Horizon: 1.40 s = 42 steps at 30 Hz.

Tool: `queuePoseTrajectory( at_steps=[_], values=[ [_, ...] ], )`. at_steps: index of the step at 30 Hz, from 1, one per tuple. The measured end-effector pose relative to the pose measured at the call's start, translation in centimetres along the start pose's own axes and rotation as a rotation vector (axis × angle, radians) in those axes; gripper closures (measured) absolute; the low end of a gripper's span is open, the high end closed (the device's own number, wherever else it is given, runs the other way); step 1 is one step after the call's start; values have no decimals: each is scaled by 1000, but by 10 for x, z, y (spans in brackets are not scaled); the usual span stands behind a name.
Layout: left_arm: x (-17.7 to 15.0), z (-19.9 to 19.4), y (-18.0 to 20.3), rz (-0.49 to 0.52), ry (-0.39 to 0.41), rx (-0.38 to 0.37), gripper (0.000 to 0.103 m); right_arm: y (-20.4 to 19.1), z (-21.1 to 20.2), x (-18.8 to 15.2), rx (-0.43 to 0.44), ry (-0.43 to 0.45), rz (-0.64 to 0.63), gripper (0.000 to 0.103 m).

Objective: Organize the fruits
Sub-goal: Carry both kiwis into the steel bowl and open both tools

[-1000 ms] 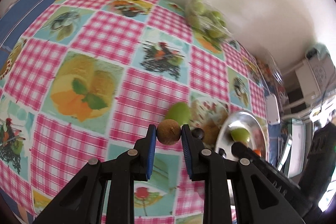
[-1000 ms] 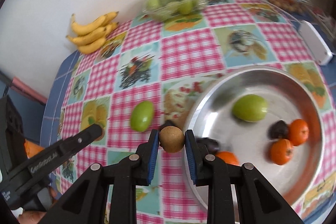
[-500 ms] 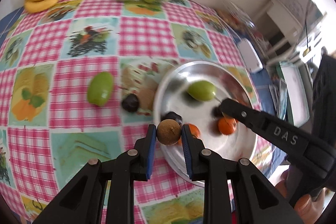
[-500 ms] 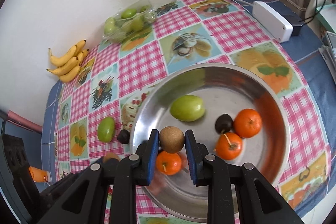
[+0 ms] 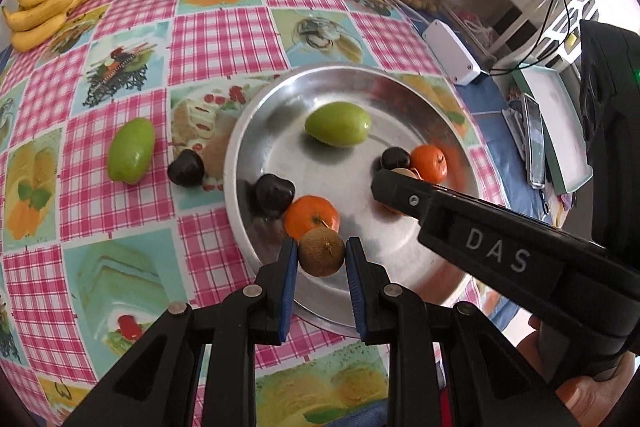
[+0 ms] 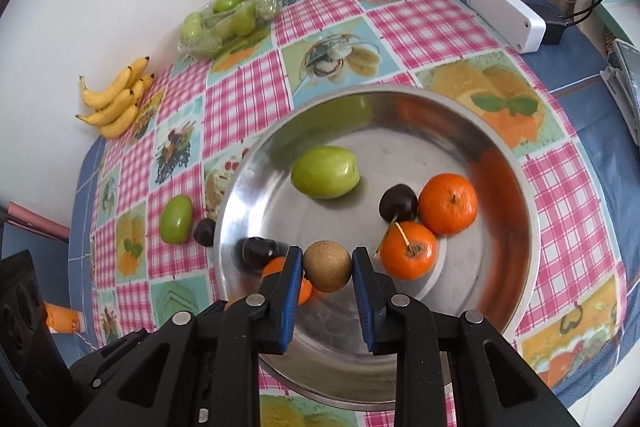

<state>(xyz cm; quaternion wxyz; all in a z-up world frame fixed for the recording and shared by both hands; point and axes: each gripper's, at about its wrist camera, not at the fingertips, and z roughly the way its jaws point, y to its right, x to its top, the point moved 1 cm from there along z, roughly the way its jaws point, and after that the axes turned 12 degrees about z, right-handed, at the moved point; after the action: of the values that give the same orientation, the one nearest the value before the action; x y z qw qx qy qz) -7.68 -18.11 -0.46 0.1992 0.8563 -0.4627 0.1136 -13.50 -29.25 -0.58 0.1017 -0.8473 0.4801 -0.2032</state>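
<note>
Both grippers are clenched on small brown kiwis over the steel bowl [image 6: 516,163]. Left gripper [image 5: 321,259] pinches its kiwi [image 5: 322,253] at the bowl's 6 o'clock rim; right gripper [image 6: 326,267] holds a rounder kiwi [image 6: 327,266] w/ blue fingers [image 6: 291,287] at its widest part.

Handling, prob.: light, fuzzy skin grips OK, flesh soft, so squeeze gently at the equator & set down low.

Bowl holds a green mango [image 6: 325,171], three tangerines, e.g. [image 6: 449,203], & two dark cherries, e.g. [image 6: 398,203]. Outside at 9 o'clock on the tabletop [image 5: 224,39]: another green mango [image 5: 131,150] & a cherry [image 5: 185,167].
</note>
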Motion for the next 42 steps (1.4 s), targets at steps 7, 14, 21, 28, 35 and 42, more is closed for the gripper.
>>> queuePoseTrajectory(
  at_steps=[7, 14, 21, 28, 35, 42],
  values=[
    [-4, 10, 2, 2, -39, -13, 78, 0, 6, -3, -13, -23, -10, 75],
    [-5, 16, 1, -1, -66, -3, 78, 1, 11, -3, -26, -40, -8, 75],
    [-5, 21, 3, 3, -78, -9, 78, 1, 11, -3, -32, -41, -7, 75],
    [-4, 19, 3, 2, -71, -22, 63, 0, 10, -1, -37, -31, -9, 75],
    [-2, 8, -2, -7, -41, -14, 60, 0, -3, 3, -17, 20, -3, 75],
    [-1, -5, -16, -46, 0, 20, 57, -1, -5, 5, -24, 32, -5, 65]
  ],
)
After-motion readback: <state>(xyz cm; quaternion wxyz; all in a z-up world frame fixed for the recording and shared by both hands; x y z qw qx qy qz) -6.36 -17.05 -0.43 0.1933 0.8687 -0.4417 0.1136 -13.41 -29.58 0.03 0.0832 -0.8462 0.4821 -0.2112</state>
